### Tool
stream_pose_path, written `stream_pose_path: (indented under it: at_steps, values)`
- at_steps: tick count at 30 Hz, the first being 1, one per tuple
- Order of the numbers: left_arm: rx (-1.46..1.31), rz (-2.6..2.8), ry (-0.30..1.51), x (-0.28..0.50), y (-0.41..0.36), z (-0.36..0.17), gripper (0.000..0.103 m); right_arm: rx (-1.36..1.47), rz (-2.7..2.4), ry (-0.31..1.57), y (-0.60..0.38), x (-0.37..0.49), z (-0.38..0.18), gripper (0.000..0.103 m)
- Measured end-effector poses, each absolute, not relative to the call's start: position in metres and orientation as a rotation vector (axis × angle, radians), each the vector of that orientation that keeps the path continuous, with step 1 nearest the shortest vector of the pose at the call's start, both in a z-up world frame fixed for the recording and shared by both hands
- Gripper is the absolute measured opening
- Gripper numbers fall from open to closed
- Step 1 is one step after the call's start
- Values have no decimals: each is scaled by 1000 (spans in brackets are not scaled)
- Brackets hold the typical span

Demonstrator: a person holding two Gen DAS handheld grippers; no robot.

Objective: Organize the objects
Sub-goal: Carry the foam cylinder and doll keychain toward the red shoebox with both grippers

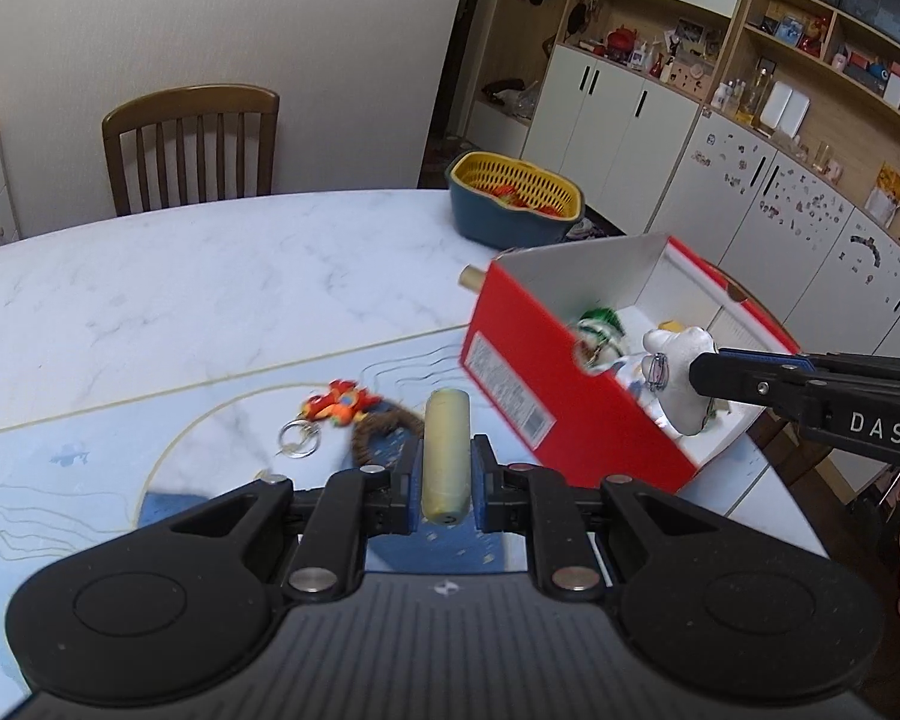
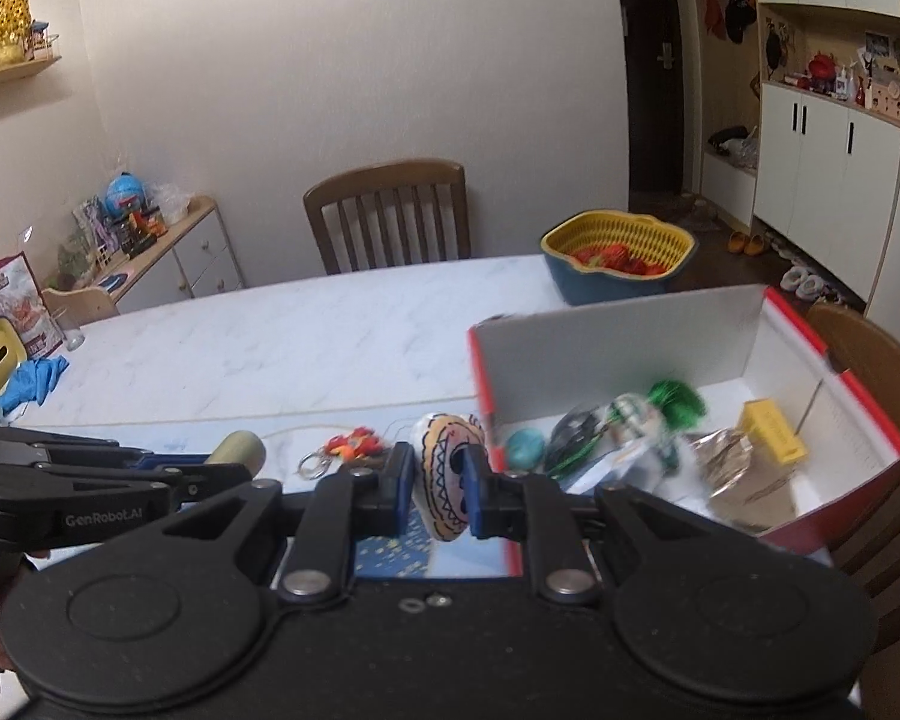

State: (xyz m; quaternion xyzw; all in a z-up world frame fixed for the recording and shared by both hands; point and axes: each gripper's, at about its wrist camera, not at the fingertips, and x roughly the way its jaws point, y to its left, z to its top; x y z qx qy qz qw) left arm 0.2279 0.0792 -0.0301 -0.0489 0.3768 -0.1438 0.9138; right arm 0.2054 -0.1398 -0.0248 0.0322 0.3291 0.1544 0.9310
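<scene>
My left gripper [image 1: 446, 468] is shut on a pale yellow cylinder [image 1: 446, 456], held lengthwise between the blue pads above the table. It shows from the side in the right wrist view as the cylinder [image 2: 240, 450]. My right gripper [image 2: 439, 492] is shut on a small white plush charm [image 2: 447, 480] with a stitched pattern; in the left wrist view the plush charm [image 1: 681, 372] hangs over the near rim of the red box [image 1: 540, 396]. The red box [image 2: 834, 444] holds several small items. An orange keychain [image 1: 336, 405] with a ring lies on the mat.
A blue and yellow basket [image 1: 513, 198] with red items stands at the table's far right edge. A brown wreath ring [image 1: 384, 426] lies beside the keychain. A wooden chair [image 1: 192, 144] stands behind the table. Blue gloves [image 2: 33, 381] lie at the left edge.
</scene>
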Motion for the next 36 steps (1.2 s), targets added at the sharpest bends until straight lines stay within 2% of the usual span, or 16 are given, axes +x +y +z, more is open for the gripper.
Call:
stream_pose_path:
  at_steps: [18, 36]
  values:
    - [-69, -315, 769, 258, -29, -15, 15, 104, 296, 656, -251, 232, -23, 16]
    - [-25, -385, 868, 296, -136, -36, 15, 165, 339, 694, -330, 285, -32, 16]
